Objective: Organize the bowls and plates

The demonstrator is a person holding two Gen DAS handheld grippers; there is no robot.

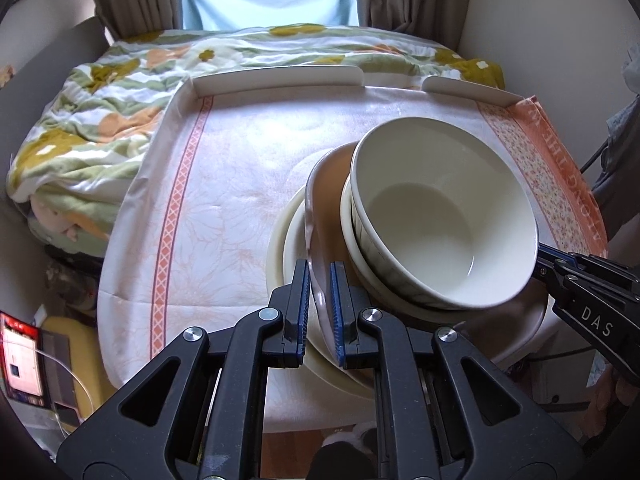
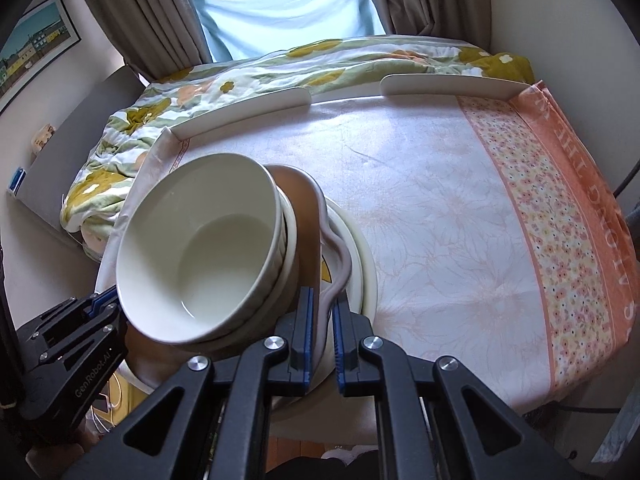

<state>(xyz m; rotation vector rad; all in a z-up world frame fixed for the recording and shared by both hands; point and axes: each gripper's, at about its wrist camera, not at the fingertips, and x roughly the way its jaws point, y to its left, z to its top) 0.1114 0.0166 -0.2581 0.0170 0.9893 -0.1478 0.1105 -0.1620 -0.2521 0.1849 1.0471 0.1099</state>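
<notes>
A brown plate (image 1: 320, 200) with a wavy grey rim carries two nested cream bowls (image 1: 432, 216). It sits tilted over a stack of cream plates (image 1: 280, 248) on the tablecloth. My left gripper (image 1: 319, 296) is shut on the brown plate's near rim, with blue pads on either side. In the right wrist view, my right gripper (image 2: 323, 320) is shut on the opposite rim of the same brown plate (image 2: 304, 216), beside the bowls (image 2: 208, 248). Each gripper shows in the other's view: the right gripper (image 1: 540, 260) and the left gripper (image 2: 108, 300). The cream plates (image 2: 364, 264) lie underneath.
A pale tablecloth (image 1: 224, 184) with orange borders covers a table with a raised white back rim (image 1: 276, 78). Behind it lie a floral quilt (image 1: 100, 112) and curtains. Cloth to the left of the stack and to the right (image 2: 440, 208) is bare.
</notes>
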